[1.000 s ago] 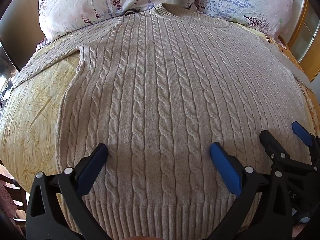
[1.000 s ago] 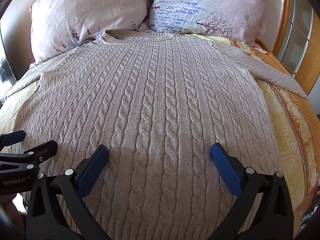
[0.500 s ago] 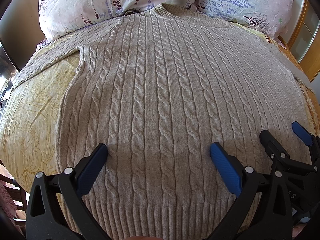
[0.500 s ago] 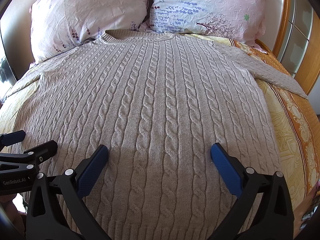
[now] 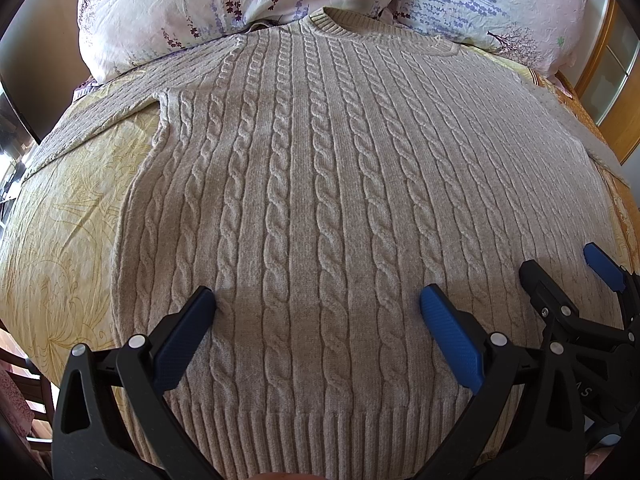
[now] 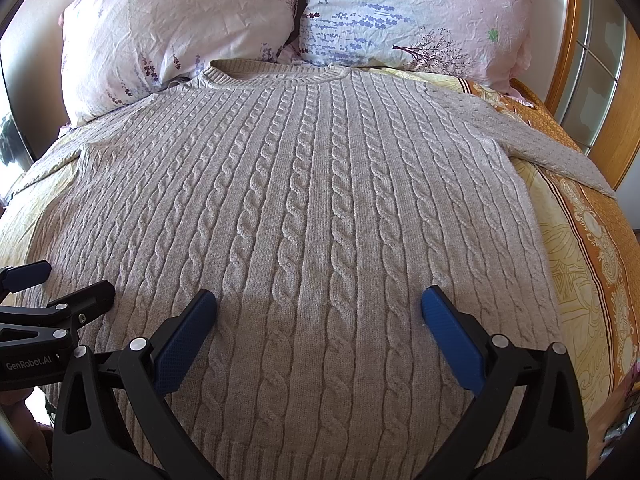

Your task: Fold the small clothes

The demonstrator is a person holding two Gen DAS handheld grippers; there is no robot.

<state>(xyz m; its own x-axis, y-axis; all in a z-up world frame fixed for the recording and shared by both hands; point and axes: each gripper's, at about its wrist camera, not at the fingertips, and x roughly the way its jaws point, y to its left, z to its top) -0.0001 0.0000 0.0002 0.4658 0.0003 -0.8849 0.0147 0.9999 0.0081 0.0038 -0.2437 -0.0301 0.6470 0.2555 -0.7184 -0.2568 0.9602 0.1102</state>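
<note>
Beige cable-knit sweater (image 5: 320, 208) lies flat on the yellow patterned bed sheet (image 5: 60, 220), hem nearest both jaws. Left gripper (image 5: 318, 308) and right gripper (image 6: 319, 304): jaws wide, holding nothing, hovering above the sweater's lower part

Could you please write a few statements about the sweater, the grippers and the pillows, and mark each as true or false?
1. The sweater lies spread flat, not yet folded. True.
2. The left gripper is shut on the sweater's hem. False: its jaws stand wide open with nothing between them.
3. The sweater's collar points toward the two pillows. True.
4. The right gripper is open. True.
5. Both sleeves are folded across the sweater's chest. False: the right sleeve and the left sleeve each stretch outward over the bedspread.
</note>
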